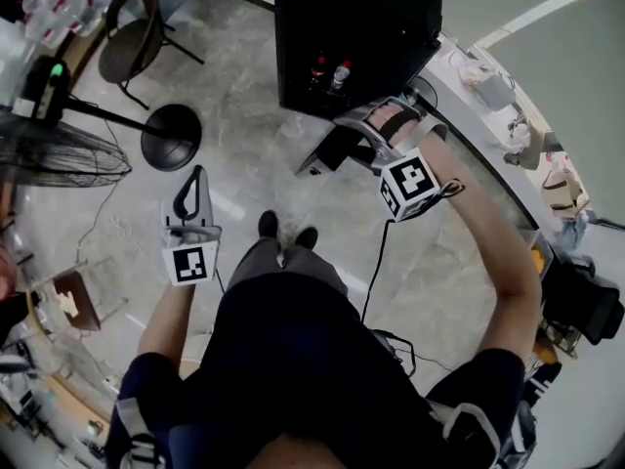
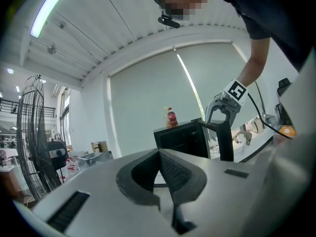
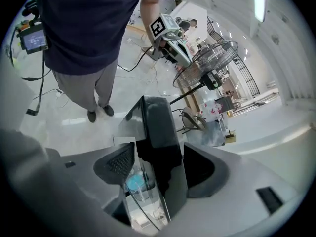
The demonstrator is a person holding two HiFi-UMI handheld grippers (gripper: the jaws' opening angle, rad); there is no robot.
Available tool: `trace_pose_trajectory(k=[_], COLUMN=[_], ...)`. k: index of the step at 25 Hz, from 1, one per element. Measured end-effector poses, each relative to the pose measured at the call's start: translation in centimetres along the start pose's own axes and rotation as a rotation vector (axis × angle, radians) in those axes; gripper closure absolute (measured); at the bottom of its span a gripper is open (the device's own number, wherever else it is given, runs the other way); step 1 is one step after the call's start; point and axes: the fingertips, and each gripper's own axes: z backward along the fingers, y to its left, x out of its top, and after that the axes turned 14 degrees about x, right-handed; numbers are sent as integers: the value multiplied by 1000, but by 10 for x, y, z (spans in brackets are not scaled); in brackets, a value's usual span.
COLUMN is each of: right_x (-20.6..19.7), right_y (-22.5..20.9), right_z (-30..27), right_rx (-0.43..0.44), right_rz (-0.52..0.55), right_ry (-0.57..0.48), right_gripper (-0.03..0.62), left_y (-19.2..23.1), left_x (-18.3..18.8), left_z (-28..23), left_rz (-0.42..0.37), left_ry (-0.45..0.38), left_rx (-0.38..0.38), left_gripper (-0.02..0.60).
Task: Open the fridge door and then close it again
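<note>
Fridge [image 1: 352, 27]: black, ahead of the person, bottles [image 1: 330, 71] on top.
Door [image 3: 160, 142]: swung open, its edge between the right gripper's jaws.
Right gripper [image 3: 158, 164]: jaws spread wide astride the door edge.
Left gripper [image 2: 163, 169]: jaws pressed together, empty, well apart from the fridge.

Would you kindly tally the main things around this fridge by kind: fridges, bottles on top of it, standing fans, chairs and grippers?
fridge: 1
bottles on top of it: 2
standing fan: 1
chair: 1
grippers: 2, the left gripper and the right gripper
Total: 7
</note>
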Motion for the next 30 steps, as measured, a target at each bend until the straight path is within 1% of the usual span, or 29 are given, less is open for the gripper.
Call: trace_pose_trajectory(k=[5,10,20,25,30], right_x=[-1,-2,-1,0,-1], right_y=[1,-2,-14,-33,-60], right_z=[-7,-8,-15,-22,-32], right_rx=[29,27,40,11,-37], right_rz=[39,42,-23,-70,-134], right_ry=[7,-1,17,24,2], right_gripper=[267,273,290,289,286], left_y=[1,-3,0,6,12], left_x=[-2,-2,-6,-9,-13], left_z=[3,3,7,7,6], left_rz=[-2,5,6,7,10], left_ry=[6,6,14,13,25], left_rx=[12,14,21,25,35], left_gripper=[558,560,558,559,558])
